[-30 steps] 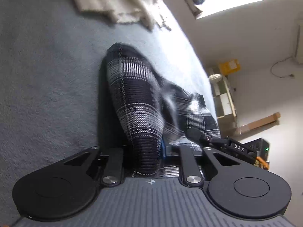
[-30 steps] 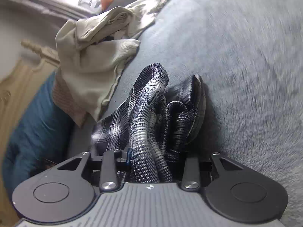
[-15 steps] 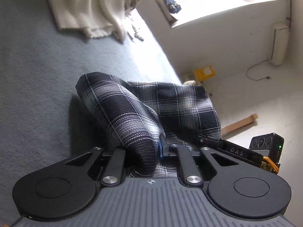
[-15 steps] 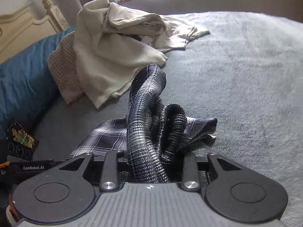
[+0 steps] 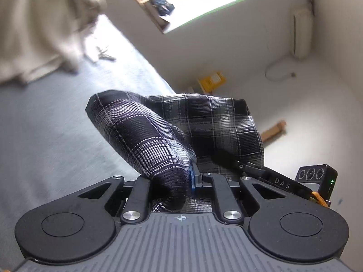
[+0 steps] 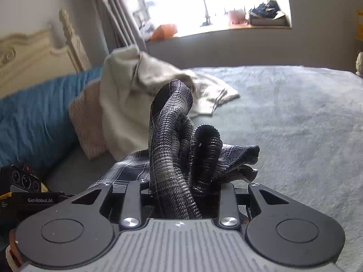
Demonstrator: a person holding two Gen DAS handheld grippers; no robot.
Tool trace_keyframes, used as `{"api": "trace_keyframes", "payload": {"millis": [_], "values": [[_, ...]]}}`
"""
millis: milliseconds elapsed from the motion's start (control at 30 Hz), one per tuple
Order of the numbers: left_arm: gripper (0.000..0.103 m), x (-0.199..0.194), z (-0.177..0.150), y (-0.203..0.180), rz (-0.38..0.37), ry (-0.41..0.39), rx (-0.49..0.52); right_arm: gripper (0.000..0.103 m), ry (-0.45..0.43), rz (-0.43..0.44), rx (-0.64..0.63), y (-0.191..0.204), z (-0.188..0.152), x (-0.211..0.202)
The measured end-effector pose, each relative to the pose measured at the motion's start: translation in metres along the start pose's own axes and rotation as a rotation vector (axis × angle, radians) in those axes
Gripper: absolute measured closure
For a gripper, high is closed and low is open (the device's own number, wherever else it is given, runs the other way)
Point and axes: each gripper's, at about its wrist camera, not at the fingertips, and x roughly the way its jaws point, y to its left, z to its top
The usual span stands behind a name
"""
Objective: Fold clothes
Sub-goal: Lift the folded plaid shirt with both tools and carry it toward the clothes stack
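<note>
plaid garment (image 6: 172, 140) above bed (image 6: 295, 117), pale clothes (image 6: 127, 90) behind

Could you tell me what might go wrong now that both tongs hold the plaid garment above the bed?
1. The right tongs grip a thick bunched wad of the plaid garment; layers could slip out.
2. The garment hangs twisted, so it may land creased.
3. The cream clothes pile lies near; swinging fabric could snag it.
</note>
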Motion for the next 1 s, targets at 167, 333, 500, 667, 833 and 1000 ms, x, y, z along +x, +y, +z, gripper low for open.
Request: {"api": "trace_keyframes", "payload": {"millis": [167, 333, 500, 667, 833, 1000], "values": [[0.091, 0.053, 0.041, -0.092, 0.059, 0.102, 0.178, 0.070, -0.125, 0.047, 0.084, -0.060, 0.024, -0.040], [0.091, 0.147, 0.057, -0.192, 0.069, 0.199, 0.270, 0.070, -0.243, 0.070, 0.190, -0.146, 0.053, -0.091], [0.091, 0.277, 0.031, -0.264, -0.027, 0.311, 0.232, 0.070, -0.272, -0.051, 0.250, -0.251, 0.068, -0.179], [0.091, 0.403, -0.028, -0.320, -0.106, 0.414, 0.140, 0.070, -0.210, -0.244, 0.278, -0.357, 0.079, -0.266], [0.091, 0.502, -0.078, -0.354, -0.140, 0.439, 0.061, 0.070, -0.152, -0.337, 0.346, -0.463, 0.079, -0.306], [0.091, 0.566, -0.103, -0.363, -0.142, 0.460, 0.018, 0.070, -0.149, -0.346, 0.413, -0.553, 0.067, -0.325]]}}
